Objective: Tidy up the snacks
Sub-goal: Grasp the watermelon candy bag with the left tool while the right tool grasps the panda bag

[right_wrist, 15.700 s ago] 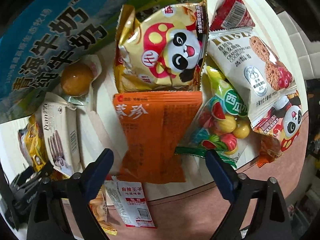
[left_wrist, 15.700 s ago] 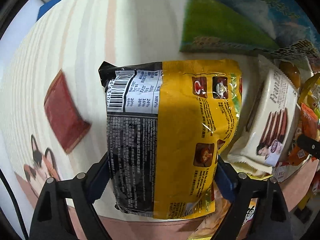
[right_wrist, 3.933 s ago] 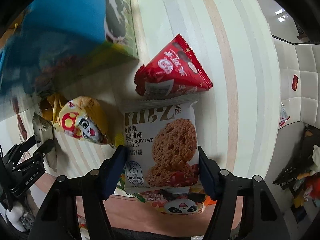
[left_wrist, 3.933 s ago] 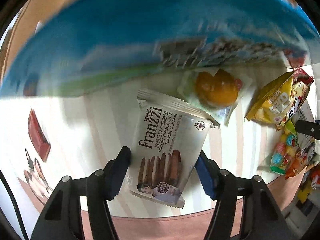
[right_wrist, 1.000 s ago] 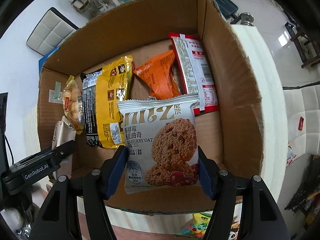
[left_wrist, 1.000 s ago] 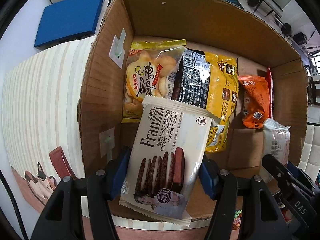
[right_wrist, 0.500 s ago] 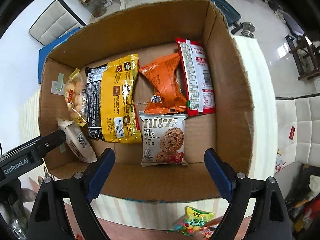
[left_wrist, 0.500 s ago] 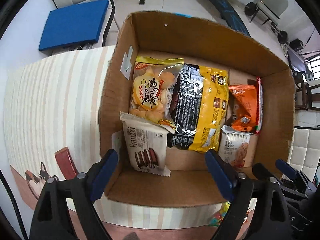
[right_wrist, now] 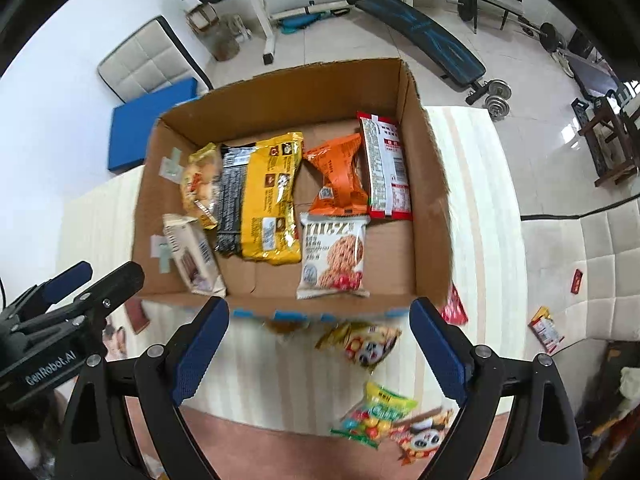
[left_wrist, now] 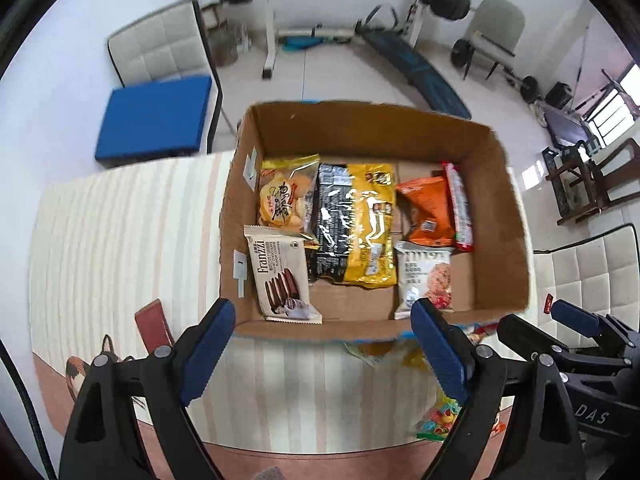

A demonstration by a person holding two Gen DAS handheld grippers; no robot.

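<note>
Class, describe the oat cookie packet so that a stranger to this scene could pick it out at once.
Look inside the cardboard box on the striped table. The oat cookie packet lies near its front wall, just below the orange packet. It alone is white with a round brown cookie pictured.

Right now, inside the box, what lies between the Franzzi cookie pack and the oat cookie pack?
Bare cardboard floor and the yellow-black bag's lower end separate the Franzzi pack from the oat pack, per the left wrist view.

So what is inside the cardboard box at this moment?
The cardboard box holds six packets: Franzzi cookies, puffs, a yellow-black bag, an orange packet, a red-white packet and oat cookies. Anything beneath them is covered.
</note>
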